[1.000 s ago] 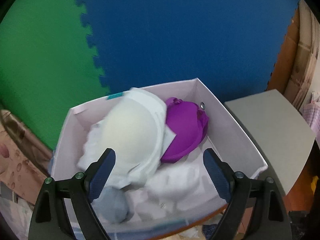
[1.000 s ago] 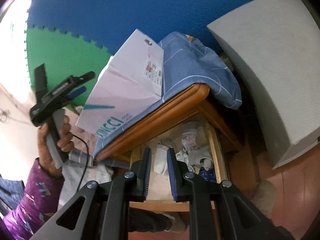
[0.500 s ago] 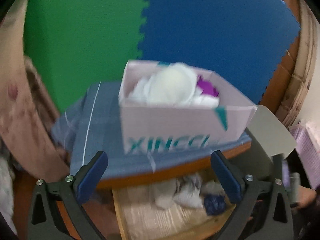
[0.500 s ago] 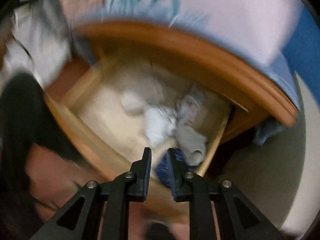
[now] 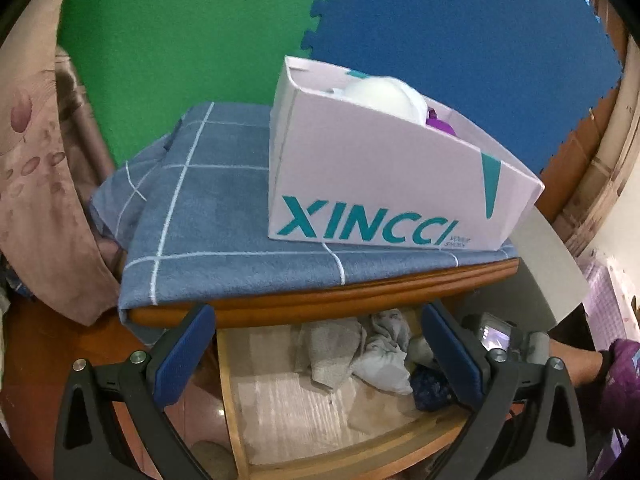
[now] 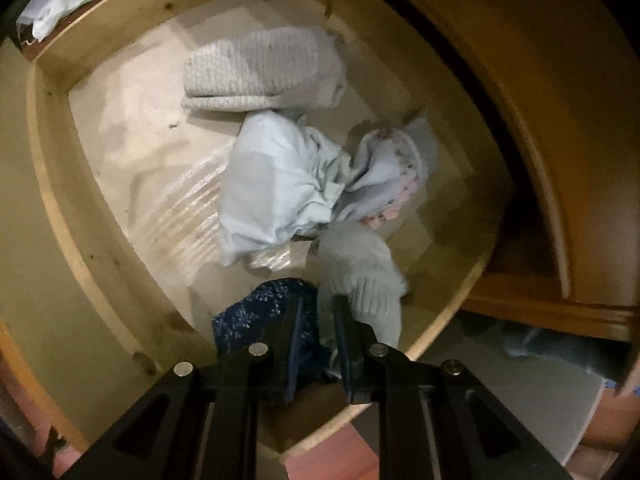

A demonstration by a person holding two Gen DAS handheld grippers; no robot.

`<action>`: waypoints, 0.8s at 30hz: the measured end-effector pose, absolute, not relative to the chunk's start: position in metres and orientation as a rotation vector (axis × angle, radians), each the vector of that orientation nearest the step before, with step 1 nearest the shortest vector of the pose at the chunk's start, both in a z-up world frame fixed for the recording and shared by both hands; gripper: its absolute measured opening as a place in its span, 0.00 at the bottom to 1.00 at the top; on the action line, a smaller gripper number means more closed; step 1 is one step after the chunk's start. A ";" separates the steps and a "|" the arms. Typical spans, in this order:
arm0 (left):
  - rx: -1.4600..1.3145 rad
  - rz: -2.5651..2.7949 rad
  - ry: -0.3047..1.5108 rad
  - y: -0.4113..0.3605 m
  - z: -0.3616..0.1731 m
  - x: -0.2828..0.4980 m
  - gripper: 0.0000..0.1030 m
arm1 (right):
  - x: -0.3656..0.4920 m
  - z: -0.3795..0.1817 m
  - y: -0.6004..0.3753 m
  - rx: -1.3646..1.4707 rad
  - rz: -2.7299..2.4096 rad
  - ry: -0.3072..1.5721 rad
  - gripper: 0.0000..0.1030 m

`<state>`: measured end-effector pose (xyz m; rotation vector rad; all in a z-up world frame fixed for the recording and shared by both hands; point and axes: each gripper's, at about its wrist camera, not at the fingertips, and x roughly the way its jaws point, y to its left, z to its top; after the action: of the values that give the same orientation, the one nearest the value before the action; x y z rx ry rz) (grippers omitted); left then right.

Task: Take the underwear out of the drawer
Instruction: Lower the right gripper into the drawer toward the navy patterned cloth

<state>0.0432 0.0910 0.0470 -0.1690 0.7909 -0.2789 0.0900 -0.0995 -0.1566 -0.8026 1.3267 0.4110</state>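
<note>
The wooden drawer (image 6: 60, 200) stands open under the cabinet top, also seen in the left wrist view (image 5: 256, 432). It holds several crumpled garments: a grey knit piece (image 6: 264, 68), a pale blue piece (image 6: 276, 188), a grey-green piece (image 6: 360, 276) and a dark blue speckled piece (image 6: 260, 312). My right gripper (image 6: 316, 312) hangs low over the drawer's near corner, jaws nearly closed and holding nothing, tips at the dark blue and grey-green pieces. My left gripper (image 5: 316, 352) is open and empty in front of the drawer.
A white XINCCI box (image 5: 380, 192) with a white bra (image 5: 384, 96) and a purple one (image 5: 440, 124) sits on a blue checked cloth (image 5: 208, 232) on the cabinet. A grey board (image 5: 548, 272) leans at the right. Green and blue foam mats cover the wall.
My left gripper has drawn back and down from over the box to face the cabinet and drawer. My right gripper has swung down into the drawer, close over the garments.
</note>
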 end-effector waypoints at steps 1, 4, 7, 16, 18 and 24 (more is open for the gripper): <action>-0.168 -0.281 0.803 0.089 0.045 0.045 0.99 | 0.094 -0.161 -0.101 -0.795 0.412 1.355 0.11; -0.160 -0.289 0.824 0.086 0.041 0.049 0.99 | 0.100 -0.172 -0.107 -0.765 0.410 1.411 0.01; -0.136 -0.289 0.830 0.081 0.039 0.050 0.99 | 0.100 -0.168 -0.111 -0.741 0.396 1.392 0.00; -0.062 -0.293 0.843 0.068 0.036 0.046 0.99 | 0.070 -0.058 -0.146 -0.356 0.420 1.229 0.00; -0.062 -0.299 0.852 0.067 0.035 0.047 0.99 | 0.060 -0.028 -0.153 -0.249 0.429 1.182 0.00; -0.101 -0.299 0.877 0.073 0.033 0.051 0.99 | 0.028 0.048 -0.146 -0.057 0.488 1.037 0.00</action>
<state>0.0508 0.0731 0.0332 -0.1011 0.8774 -0.2994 0.0278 -0.1458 0.0481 -0.0568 1.0366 0.4875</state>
